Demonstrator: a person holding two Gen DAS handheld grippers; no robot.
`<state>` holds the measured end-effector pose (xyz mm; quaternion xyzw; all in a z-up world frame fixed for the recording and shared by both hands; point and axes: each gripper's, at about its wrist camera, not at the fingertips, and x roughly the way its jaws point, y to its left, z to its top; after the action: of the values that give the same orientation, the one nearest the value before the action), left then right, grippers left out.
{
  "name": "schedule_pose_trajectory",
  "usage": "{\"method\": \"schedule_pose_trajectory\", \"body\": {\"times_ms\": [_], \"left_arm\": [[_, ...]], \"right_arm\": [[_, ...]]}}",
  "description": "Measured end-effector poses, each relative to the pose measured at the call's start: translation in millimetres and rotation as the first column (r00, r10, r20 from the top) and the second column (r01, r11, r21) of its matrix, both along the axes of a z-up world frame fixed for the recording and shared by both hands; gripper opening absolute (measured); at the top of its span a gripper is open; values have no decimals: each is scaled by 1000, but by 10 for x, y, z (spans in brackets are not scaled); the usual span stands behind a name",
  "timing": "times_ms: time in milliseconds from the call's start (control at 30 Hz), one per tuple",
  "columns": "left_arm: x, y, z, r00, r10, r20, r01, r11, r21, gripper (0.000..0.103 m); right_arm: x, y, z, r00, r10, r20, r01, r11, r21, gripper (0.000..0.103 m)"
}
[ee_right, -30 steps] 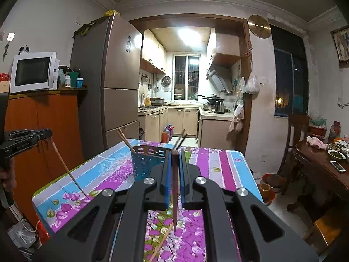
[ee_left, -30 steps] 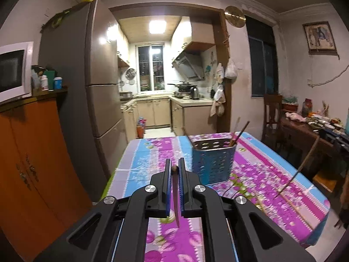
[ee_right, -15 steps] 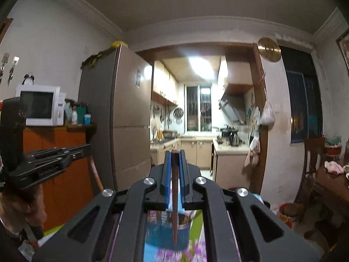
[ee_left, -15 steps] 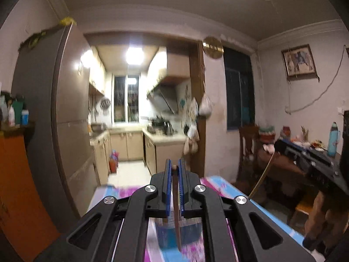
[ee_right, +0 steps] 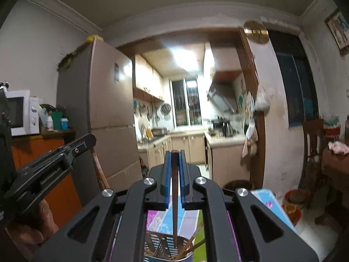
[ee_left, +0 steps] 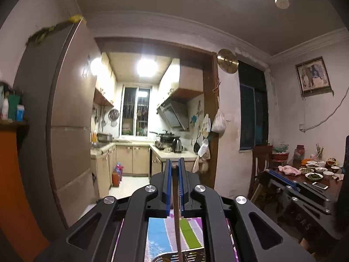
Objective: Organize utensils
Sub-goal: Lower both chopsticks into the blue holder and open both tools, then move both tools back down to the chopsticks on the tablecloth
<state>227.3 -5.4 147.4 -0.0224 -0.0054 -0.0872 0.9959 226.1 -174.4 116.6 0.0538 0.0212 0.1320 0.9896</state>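
The left black two-finger gripper [ee_left: 173, 170] is clamped on a brown wooden chopstick [ee_left: 177, 222] that hangs straight down toward the slotted rim of the blue plastic utensil basket [ee_left: 178, 257], above the floral striped tablecloth [ee_left: 161, 233]. The right black gripper [ee_right: 174, 157], held level and facing the kitchen, pinches a dark tapered chopstick [ee_right: 174, 214] whose tip dips into the basket [ee_right: 157, 244] among other chopsticks [ee_right: 192, 247].

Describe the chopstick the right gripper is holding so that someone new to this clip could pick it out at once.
Start from the floral tablecloth, then the blue slotted utensil holder standing on it. Above its mouth, the right gripper pinches a dark brown chopstick between blue pads. Unlike the sticks leaning inside the holder, this one hangs almost vertical, its tapered tip pointing into the holder's mouth.
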Motion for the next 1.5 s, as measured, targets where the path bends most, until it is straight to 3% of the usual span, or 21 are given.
{"method": "schedule_pose_trajectory", "body": {"times_ms": [267, 433, 567, 600, 667, 800, 933, 1067, 1233, 1367, 1500], "left_arm": [[322, -23, -689, 990, 51, -128, -44, 997, 61, 7], [353, 54, -955, 978, 73, -198, -58, 995, 80, 7], [195, 214, -779, 983, 74, -166, -68, 997, 41, 8], [116, 266, -701, 986, 71, -152, -68, 997, 24, 11], [-160, 444, -476, 992, 76, -96, -80, 996, -31, 34], [-868, 789, -166, 996, 84, 9, -83, 993, -81, 40], [-1580, 1067, -198, 992, 121, 47, -120, 992, -28, 49], [-2146, 1249, -592, 985, 173, -23, -169, 979, 115, 57], [-2592, 1272, -1262, 955, 271, -124, -222, 925, 309, 60], [-2858, 1243, -1805, 925, 262, -276, -165, 930, 329, 60], [-2993, 1148, -2265, 881, 206, -426, -85, 955, 285, 57]], "right_arm": [[406, 78, -606, 977, 32, -212, -23, 999, 43, 5], [431, 37, -773, 962, 1, -272, 15, 998, 57, 9], [223, -170, -624, 972, -43, -232, 58, 997, 56, 29], [115, -265, -545, 977, -52, -207, 66, 996, 58, 30], [-93, -466, -446, 981, -81, -175, 94, 994, 63, 30], [-780, -975, -340, 982, -134, -130, 141, 989, 48, 30], [-1483, -1323, -510, 970, -207, -127, 204, 978, -35, 35], [-2125, -1517, -860, 945, -280, -170, 260, 957, -131, 47], [-2705, -1539, -1450, 875, -394, -281, 325, 909, -261, 54], [-2923, -1428, -1801, 840, -400, -366, 304, 907, -292, 55], [-3044, -1169, -2081, 837, -327, -439, 213, 933, -290, 55]]}}
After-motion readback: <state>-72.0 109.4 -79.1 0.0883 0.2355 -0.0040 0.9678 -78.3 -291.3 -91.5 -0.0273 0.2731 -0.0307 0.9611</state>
